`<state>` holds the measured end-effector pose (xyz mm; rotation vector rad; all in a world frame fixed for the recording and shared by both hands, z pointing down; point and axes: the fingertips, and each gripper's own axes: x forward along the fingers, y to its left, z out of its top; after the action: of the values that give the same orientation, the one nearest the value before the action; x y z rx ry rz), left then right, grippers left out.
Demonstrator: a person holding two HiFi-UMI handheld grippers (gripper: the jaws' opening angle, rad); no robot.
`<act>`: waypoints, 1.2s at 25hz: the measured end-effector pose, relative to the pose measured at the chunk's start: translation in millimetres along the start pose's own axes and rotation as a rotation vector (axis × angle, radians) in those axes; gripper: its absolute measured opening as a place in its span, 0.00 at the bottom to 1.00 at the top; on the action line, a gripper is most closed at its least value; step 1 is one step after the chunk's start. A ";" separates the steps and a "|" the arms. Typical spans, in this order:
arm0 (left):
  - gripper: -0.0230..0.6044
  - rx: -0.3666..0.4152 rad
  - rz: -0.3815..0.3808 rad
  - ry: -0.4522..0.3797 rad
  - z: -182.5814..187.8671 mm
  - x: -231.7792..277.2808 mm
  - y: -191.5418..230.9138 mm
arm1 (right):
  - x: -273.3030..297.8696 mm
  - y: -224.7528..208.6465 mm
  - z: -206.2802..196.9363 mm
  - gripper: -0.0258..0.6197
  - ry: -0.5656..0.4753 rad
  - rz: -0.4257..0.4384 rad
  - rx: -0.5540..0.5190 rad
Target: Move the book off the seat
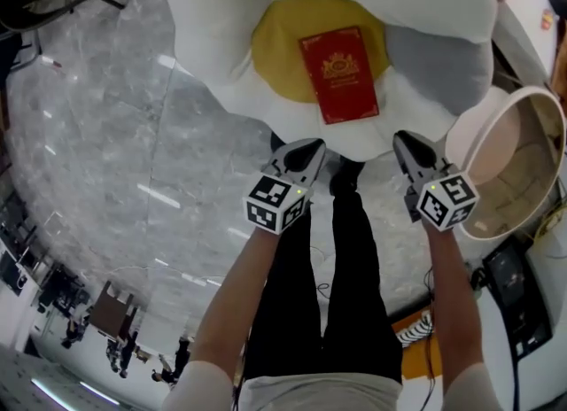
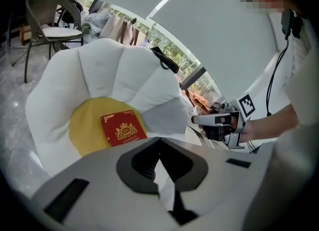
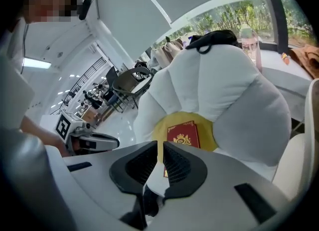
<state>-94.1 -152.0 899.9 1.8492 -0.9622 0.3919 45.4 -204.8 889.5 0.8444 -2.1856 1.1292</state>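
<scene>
A red book (image 1: 339,74) with gold print lies flat on the yellow centre of a white flower-shaped seat (image 1: 221,19). My left gripper (image 1: 304,154) hovers just short of the seat's front edge, left of the book, its jaws shut and empty. My right gripper (image 1: 410,147) hangs level with it on the right, also shut on nothing. From the left gripper view the book (image 2: 122,129) lies beyond the shut jaws of the left gripper (image 2: 159,145). In the right gripper view the book (image 3: 183,134) shows just past the right gripper (image 3: 160,148).
A round white tub (image 1: 523,161) stands close to the seat's right side. A black strap or bag (image 3: 214,38) rests on top of the seat back. A wicker chair (image 2: 50,21) stands far left. The person's legs (image 1: 345,285) are below the grippers.
</scene>
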 end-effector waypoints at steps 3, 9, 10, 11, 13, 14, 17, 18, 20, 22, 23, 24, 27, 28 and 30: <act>0.04 -0.005 0.007 -0.006 -10.6 22.6 18.2 | 22.4 -17.7 -13.6 0.12 0.012 0.006 0.022; 0.05 -0.047 0.027 0.010 -38.3 61.8 56.0 | 65.5 -51.7 -44.9 0.13 0.053 0.003 0.039; 0.05 -0.053 0.028 0.019 -44.5 68.2 61.3 | 73.0 -57.7 -52.7 0.16 0.065 0.002 0.045; 0.08 -0.059 0.030 0.029 -51.0 74.5 66.3 | 80.1 -63.7 -60.8 0.19 0.079 0.000 0.049; 0.12 -0.069 0.034 0.050 -64.1 86.9 75.9 | 92.2 -74.6 -76.7 0.24 0.107 -0.008 0.047; 0.13 -0.072 0.037 0.059 -70.3 93.0 80.5 | 97.0 -79.5 -84.2 0.25 0.120 -0.012 0.045; 0.15 -0.087 0.052 0.082 -85.6 110.5 96.4 | 109.6 -93.4 -103.5 0.28 0.145 -0.027 0.045; 0.16 -0.094 0.061 0.089 -90.0 116.1 102.2 | 113.4 -97.7 -108.9 0.30 0.153 -0.032 0.045; 0.20 -0.112 0.077 0.110 -99.4 127.5 112.4 | 120.0 -105.4 -118.4 0.33 0.170 -0.043 0.041; 0.25 -0.129 0.086 0.137 -107.5 139.2 120.6 | 127.6 -112.7 -125.9 0.35 0.188 -0.051 0.038; 0.28 -0.136 0.088 0.149 -110.3 145.1 124.4 | 132.5 -116.6 -128.8 0.36 0.197 -0.054 0.037; 0.31 -0.143 0.092 0.159 -112.6 150.7 128.1 | 137.8 -120.3 -131.1 0.37 0.205 -0.056 0.036; 0.40 -0.175 0.108 0.176 -117.9 164.8 136.8 | 151.5 -129.0 -135.0 0.41 0.216 -0.059 0.041; 0.44 -0.184 0.115 0.180 -119.4 169.0 139.1 | 155.6 -130.5 -135.1 0.43 0.215 -0.056 0.046; 0.50 -0.198 0.122 0.188 -122.6 177.0 141.9 | 164.4 -130.6 -136.2 0.45 0.218 -0.040 0.050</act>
<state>-72.3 -153.7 1156.8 1.5508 -0.9509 0.5157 55.3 -195.6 1139.5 0.7444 -1.9621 1.2008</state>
